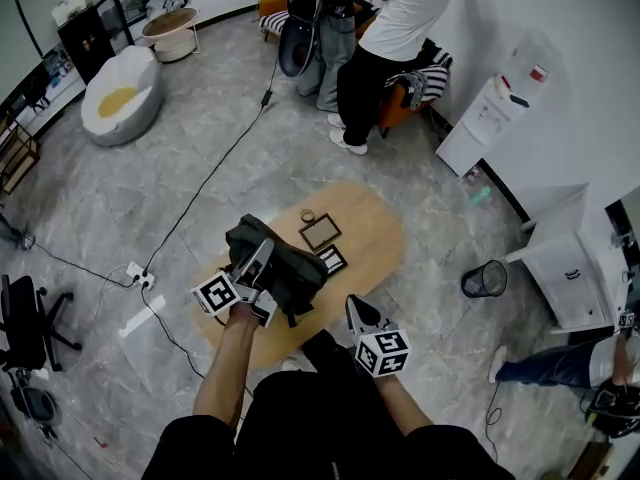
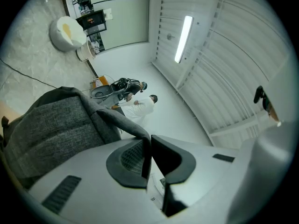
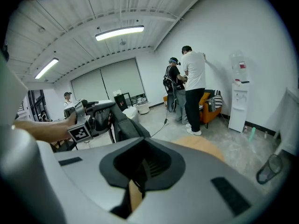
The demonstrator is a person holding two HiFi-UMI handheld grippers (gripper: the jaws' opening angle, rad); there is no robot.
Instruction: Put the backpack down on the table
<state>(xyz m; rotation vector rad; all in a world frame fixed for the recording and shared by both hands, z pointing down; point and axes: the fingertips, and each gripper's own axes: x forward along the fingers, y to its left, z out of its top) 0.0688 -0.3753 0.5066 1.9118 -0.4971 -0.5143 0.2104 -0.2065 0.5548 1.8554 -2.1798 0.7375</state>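
Oval table | left claw grips backpack | right claw closed

We see our left gripper with jaws nearly together, pinching the grey strap of the backpack — its bulk fills the left, with a white-shirted person far behind.

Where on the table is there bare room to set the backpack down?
The table's right end, past the frame and card, is bare wood. The left half is crowded: the backpack is over it, with frame and card mid-table.
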